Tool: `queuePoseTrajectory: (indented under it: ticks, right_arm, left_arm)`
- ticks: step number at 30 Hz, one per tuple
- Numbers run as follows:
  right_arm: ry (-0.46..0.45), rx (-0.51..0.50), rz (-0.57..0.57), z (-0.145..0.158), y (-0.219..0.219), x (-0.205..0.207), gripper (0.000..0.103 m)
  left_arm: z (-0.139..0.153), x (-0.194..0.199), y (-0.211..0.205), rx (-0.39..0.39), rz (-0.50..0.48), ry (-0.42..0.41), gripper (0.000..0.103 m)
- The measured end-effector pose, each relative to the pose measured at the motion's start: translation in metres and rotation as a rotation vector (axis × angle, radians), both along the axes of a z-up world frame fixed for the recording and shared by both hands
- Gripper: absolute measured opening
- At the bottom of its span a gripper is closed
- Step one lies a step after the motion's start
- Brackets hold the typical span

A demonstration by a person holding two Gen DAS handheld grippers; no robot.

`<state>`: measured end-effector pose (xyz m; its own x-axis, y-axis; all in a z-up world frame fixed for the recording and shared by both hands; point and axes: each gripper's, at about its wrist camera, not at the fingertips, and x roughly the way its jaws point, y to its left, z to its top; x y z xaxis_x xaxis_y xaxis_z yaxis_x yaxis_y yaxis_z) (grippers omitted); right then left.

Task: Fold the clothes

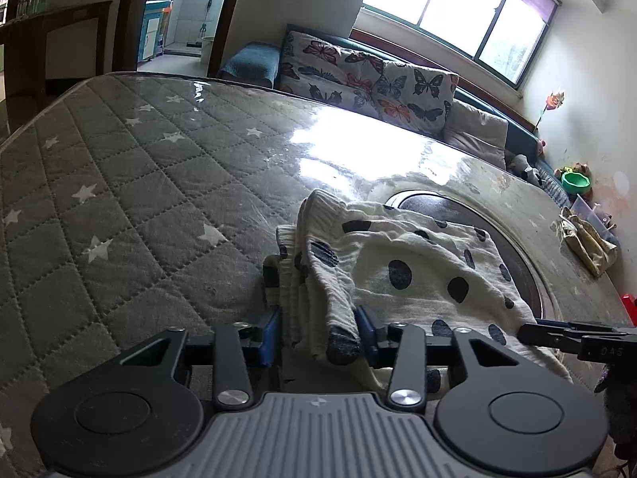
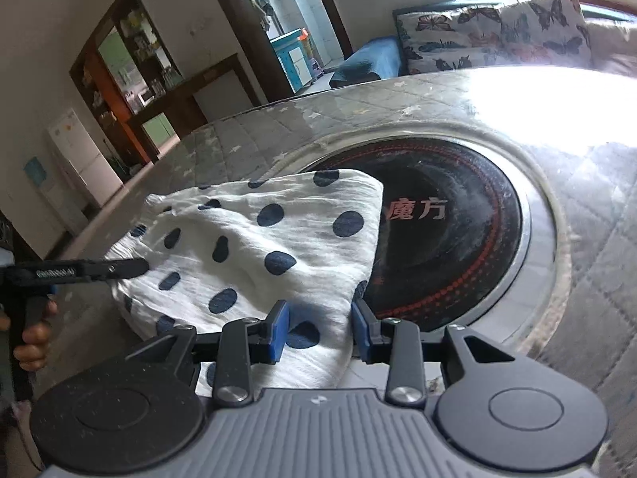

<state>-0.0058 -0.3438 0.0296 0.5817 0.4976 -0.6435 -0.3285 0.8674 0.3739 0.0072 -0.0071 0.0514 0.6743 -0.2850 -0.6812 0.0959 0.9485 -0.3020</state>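
Note:
A white garment with dark blue polka dots (image 1: 414, 263) lies partly folded on the table, one side over the black round cooktop (image 2: 450, 231). My left gripper (image 1: 318, 332) has its blue pads on both sides of the garment's bunched, layered edge. My right gripper (image 2: 318, 328) has its pads on both sides of the near corner of the same garment (image 2: 270, 239). Both pairs of jaws stand apart with cloth between them; whether they pinch it is unclear. Each gripper shows at the edge of the other's view.
The table has a grey quilted star-print cover (image 1: 131, 183) under clear plastic. A butterfly-print cushion (image 1: 370, 79) and sofa stand behind it. A yellowish cloth (image 1: 589, 243) and a green bowl (image 1: 575, 181) lie at the far right. A fridge (image 2: 79, 163) stands at the left.

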Motion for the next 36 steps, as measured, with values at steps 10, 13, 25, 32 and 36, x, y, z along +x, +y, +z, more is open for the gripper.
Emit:
queuePoseTrajectory:
  ticks: [10,13,25,32,36]
  right_arm:
    - [-0.057,-0.059,-0.050,0.014,-0.011,-0.017,0.005]
    - [-0.075,-0.076,-0.064,0.019,-0.014,-0.022,0.005]
    - [-0.061,-0.132,-0.173,0.020,-0.043,-0.045,0.006]
    - [-0.097,-0.186,-0.148,0.021,-0.038,-0.047,0.017]
    - [-0.108,-0.192,-0.162,0.021,-0.039,-0.048,0.022]
  left_arm:
    - [-0.001,0.004,-0.020,-0.045,-0.065,0.009,0.030]
    - [-0.002,0.006,-0.027,-0.059,-0.089,0.012,0.030]
    - [-0.004,0.017,-0.062,-0.072,-0.168,0.027,0.035]
    - [-0.004,0.014,-0.059,-0.074,-0.158,0.026,0.036]
    - [-0.002,0.007,-0.061,-0.048,-0.148,0.004,0.045]
